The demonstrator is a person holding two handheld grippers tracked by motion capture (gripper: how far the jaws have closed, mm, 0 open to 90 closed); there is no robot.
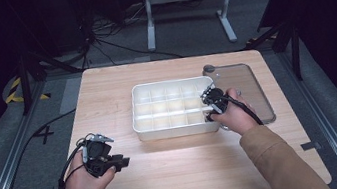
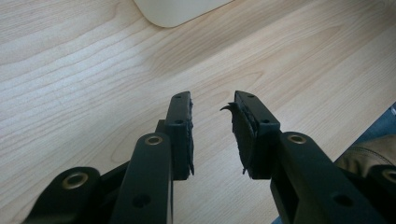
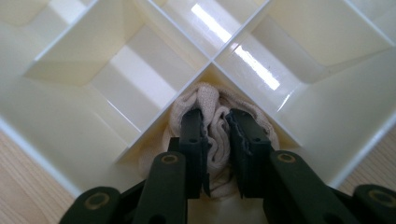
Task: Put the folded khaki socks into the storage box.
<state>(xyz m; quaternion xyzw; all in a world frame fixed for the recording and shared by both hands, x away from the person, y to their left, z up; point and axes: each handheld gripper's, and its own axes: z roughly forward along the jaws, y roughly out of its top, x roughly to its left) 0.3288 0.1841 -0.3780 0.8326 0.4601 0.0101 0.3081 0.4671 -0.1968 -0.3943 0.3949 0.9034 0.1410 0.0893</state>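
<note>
Cream-coloured cloth (image 3: 212, 135), soft and ribbed, bunched into a crumpled wad with deep folds down its middle. Tucked into a compartment of a white divided tray (image 1: 143, 123), in the corner nearest the right-hand front, pressed against the crossing partition walls. Tray rectangular, shallow, glossy inside, flat on the middle of a pale wooden table (image 1: 188, 172).

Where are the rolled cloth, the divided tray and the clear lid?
rolled cloth (image 3: 215, 122): right gripper view, its folds between the jaws.
divided tray (image 1: 142, 127): high view, near left corner of its rim.
clear lid (image 1: 251, 87): high view, its bare middle, beside the tray.
</note>
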